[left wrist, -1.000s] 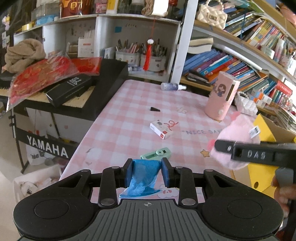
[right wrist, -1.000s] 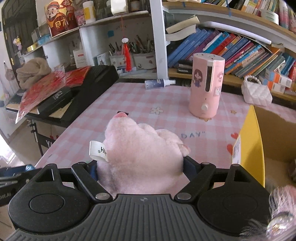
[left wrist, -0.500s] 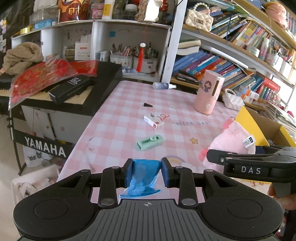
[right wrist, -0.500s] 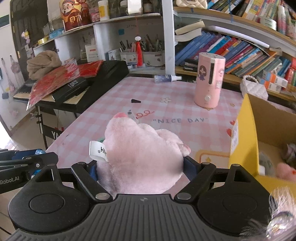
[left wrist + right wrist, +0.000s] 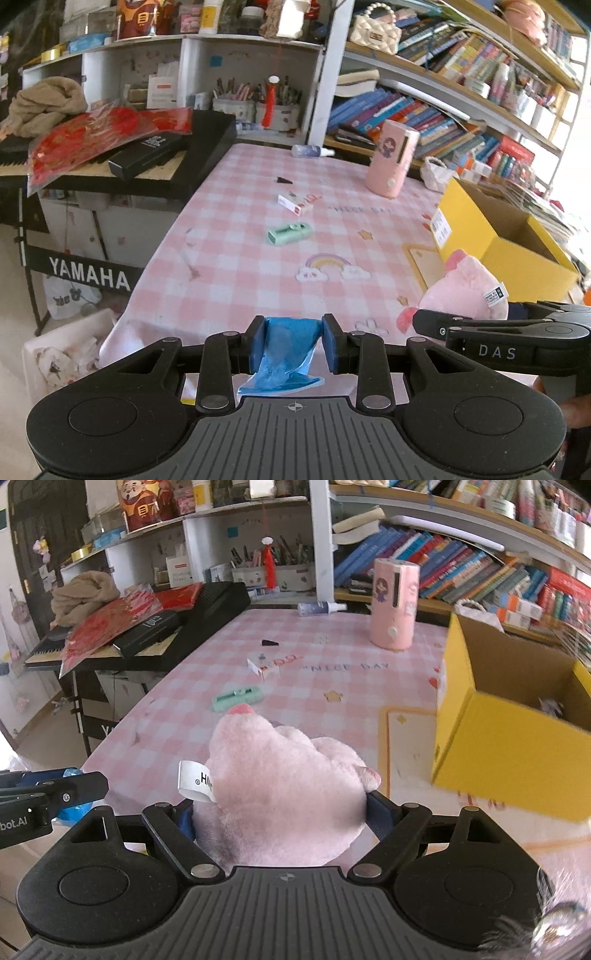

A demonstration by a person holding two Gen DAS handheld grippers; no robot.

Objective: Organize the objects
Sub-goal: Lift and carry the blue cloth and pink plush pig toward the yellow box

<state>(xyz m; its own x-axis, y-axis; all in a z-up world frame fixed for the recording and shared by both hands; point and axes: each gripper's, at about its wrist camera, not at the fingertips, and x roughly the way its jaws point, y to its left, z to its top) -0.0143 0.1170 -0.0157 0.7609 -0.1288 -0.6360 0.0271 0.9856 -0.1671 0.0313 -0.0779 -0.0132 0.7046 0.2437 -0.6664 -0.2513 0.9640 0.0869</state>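
The soft pink plush toy (image 5: 284, 794), with a white sewn-in label, is clamped between the fingers of the right gripper (image 5: 280, 808) and held above the near edge of the table, clear of the surface. The crumpled blue plastic bag (image 5: 291, 350) is pinched between the blue pads of the left gripper (image 5: 293, 341), also at the near table edge, to the left of the plush toy. Both grippers are therefore closed on a load.

The open yellow cardboard box (image 5: 517, 720) stands on the right side of the pink checked tablecloth (image 5: 332, 657). Small items lie inside it, but they are too blurred to identify.

Status, as a judgement: the box is the probable collection point. Neither held item is in it yet, so two deposits remain.

Still loose on the tablecloth:
- a flat mint-green plastic case (image 5: 290, 232);
- a small white and red carton (image 5: 294, 203);
- a small black wedge (image 5: 282, 180);
- a clear spray bottle lying on its side (image 5: 312, 150);
- a tall pink cylindrical appliance, upright (image 5: 393, 162).

Whether all of these are to be boxed cannot be told.
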